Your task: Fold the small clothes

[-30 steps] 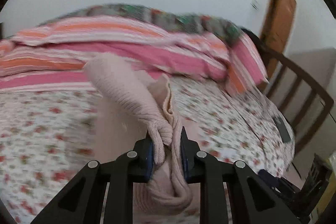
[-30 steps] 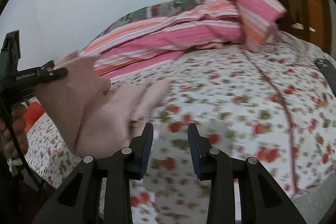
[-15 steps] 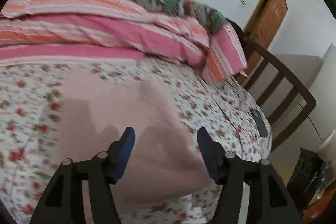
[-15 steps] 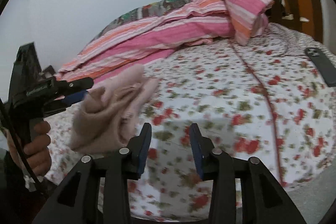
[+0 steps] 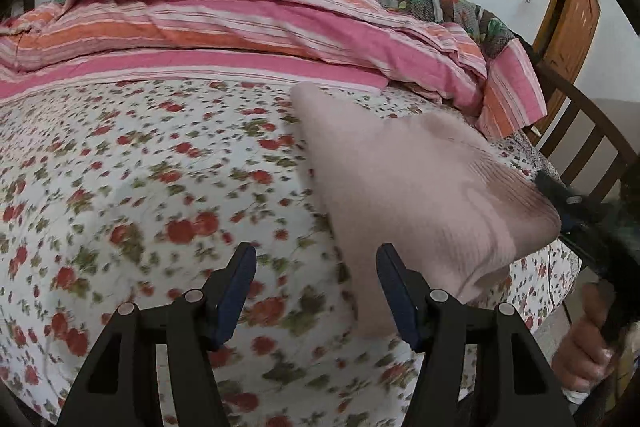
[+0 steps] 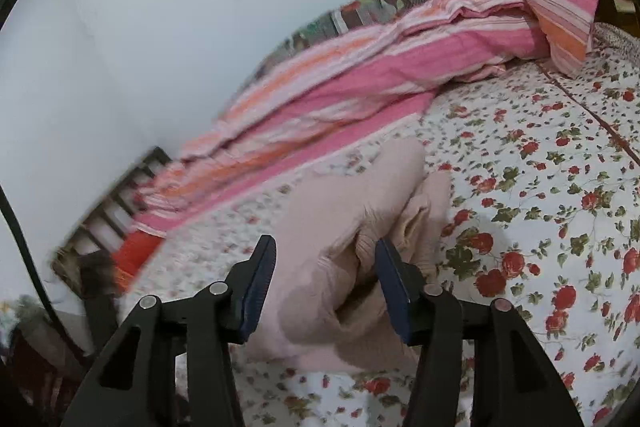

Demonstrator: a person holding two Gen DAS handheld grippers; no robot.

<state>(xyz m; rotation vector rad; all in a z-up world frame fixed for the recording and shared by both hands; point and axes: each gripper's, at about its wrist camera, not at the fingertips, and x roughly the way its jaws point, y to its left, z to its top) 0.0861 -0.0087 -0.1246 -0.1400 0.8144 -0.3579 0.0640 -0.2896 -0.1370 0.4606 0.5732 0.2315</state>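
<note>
**Pink knit passed from left claw to right**

Pink knitted garment (image 5: 420, 187) lay loose on the flowered bedsheet (image 5: 140, 187), below the striped quilt (image 5: 240, 27) heaped along the far side of the bed. A second earlier the left claw (image 5: 316, 253) had pinched a bunched fold of it. By this moment its jaws had just been opening and stood well apart, with only bare sheet between them and the garment off to their right.

The right claw (image 6: 324, 247), which had been over empty sheet, now had the crumpled knit (image 6: 352, 223) between its jaws. They had just been closing. They were not yet pressing from both sides: one pad touched the fabric and the other stood clear of it. In the left wrist view the garment's right-hand corner reached toward a dark, blurred shape at the bed's edge, above a person's hand (image 5: 584, 343). Whether that corner was lifted could not be told.

For the fold, this looked like a change of hands: the piece was put down unfolded and rumpled, and a fresh hold was being taken, so folding proper seemed barely begun.

No brand, label or legible writing showed in either view.
</note>
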